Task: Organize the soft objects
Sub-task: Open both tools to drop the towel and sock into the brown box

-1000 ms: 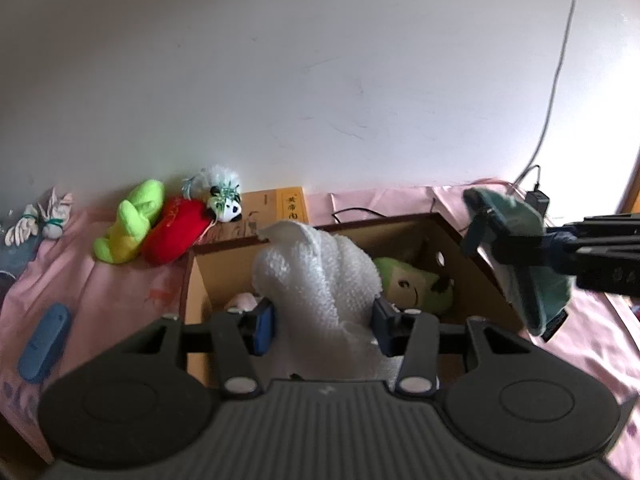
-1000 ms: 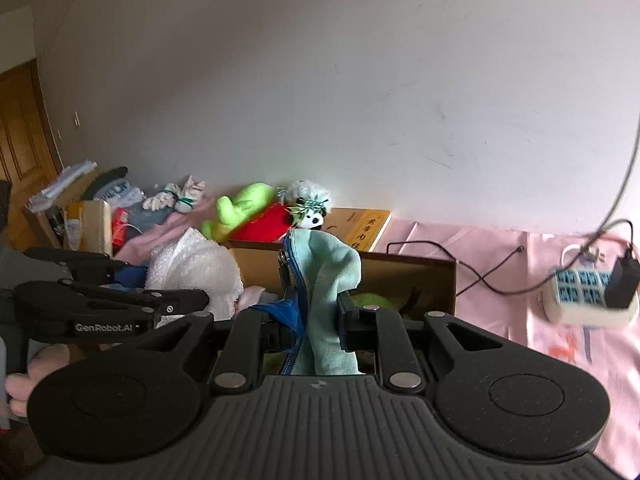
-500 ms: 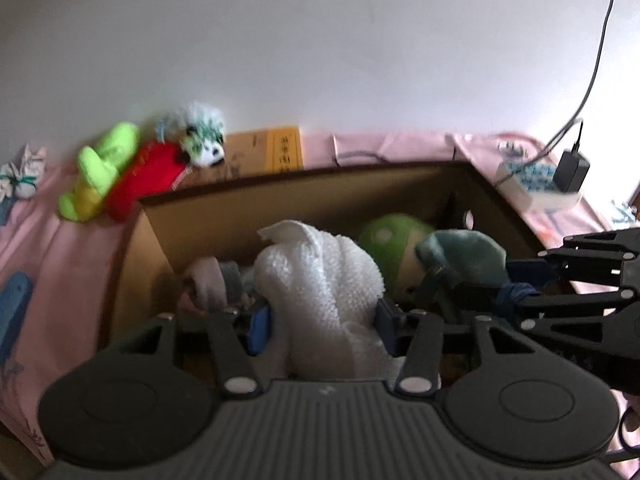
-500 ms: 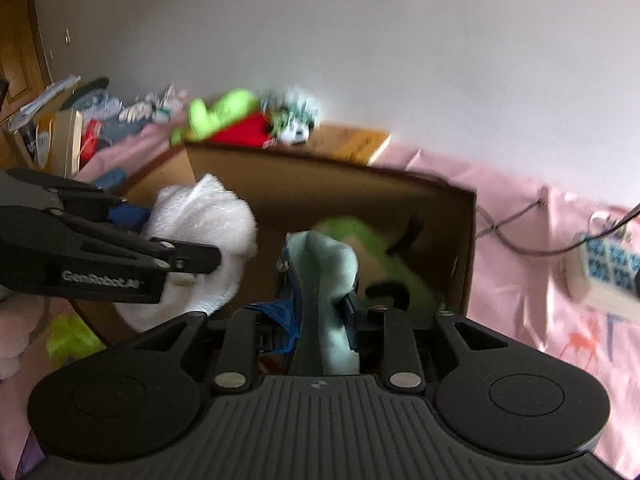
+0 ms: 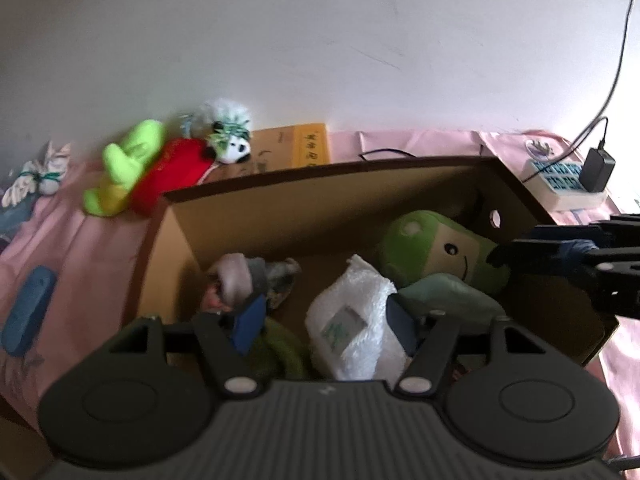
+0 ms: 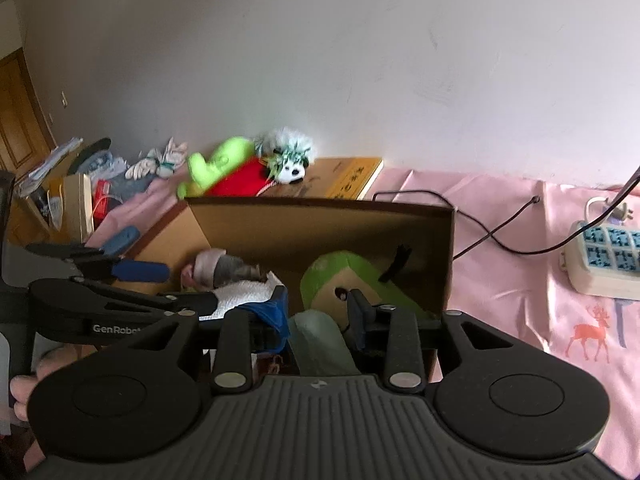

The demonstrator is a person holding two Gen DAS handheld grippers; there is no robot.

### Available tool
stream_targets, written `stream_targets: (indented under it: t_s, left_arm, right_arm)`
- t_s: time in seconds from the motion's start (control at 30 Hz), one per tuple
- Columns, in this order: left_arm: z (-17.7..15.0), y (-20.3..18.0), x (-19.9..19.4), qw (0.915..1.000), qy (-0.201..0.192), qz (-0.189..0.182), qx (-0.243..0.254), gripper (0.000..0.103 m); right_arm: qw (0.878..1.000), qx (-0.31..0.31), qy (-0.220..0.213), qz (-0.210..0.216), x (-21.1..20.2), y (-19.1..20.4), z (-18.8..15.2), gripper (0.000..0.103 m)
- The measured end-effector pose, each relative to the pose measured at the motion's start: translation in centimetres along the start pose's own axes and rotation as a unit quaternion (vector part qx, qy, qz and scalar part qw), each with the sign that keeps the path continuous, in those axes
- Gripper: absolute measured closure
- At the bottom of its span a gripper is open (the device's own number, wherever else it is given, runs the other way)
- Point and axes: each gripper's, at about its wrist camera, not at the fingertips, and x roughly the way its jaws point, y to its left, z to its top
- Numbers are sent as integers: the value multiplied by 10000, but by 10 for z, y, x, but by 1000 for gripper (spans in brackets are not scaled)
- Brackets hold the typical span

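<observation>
Both claws are spread wide over the box (image 5: 280, 208): left claw (image 5: 326, 322) by the white towel (image 5: 352, 332), right claw (image 6: 318, 316) by the green cloth (image 6: 320, 340).

A pink cloth (image 6: 500, 280) printed with an orange deer (image 6: 591, 334) is spread beneath everything. A cream power strip (image 6: 604, 258) with blue sockets is seen at the right, a black adapter (image 5: 596, 168) plugged into it. A black cable (image 6: 488, 232) is trailed across the cloth. A wooden door (image 6: 18, 120) is seen far left, against a white wall (image 6: 320, 60).
</observation>
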Motion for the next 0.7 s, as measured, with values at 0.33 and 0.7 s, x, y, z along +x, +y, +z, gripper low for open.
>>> stream_targets:
  t_s: [0.33, 0.7]
  left_arm:
    - [-1, -3, -36, 9995, -173, 232, -100, 34]
    - [-14, 2, -73, 9974, -186, 570, -388, 32]
  right_arm:
    - [9985, 414, 118, -328, -25, 19, 6, 87]
    - [9989, 464, 73, -19, -51, 56, -14, 87]
